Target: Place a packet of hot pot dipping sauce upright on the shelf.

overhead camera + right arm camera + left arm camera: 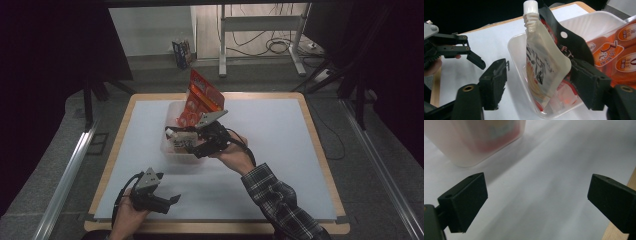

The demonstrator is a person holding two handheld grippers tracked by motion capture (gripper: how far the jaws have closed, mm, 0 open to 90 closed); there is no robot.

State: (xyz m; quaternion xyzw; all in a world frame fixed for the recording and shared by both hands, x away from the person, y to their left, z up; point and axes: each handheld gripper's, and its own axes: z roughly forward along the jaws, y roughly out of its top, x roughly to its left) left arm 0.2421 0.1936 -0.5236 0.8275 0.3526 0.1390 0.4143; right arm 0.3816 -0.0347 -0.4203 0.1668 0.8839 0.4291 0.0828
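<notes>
A clear plastic tub (165, 142) stands on the white mat left of centre. An orange snack bag (200, 97) sticks up out of it, tilted. A pale spout pouch (544, 62) with a white cap leans in the tub's near end, in front of a black packet (566, 42). My right gripper (192, 145) reaches into the tub from the right. In the right gripper view the pouch stands between the jaws of my right gripper (540, 85); the left jaw is clearly apart from it and the right jaw sits at its edge. My left gripper (170, 202) rests open near the front left, holding nothing.
The white mat (280, 150) covers a wooden table whose edge (215, 227) runs along the front. The tub's corner (469, 147) shows blurred ahead of my left gripper (536, 197). Desk legs and cables lie on the floor beyond the table.
</notes>
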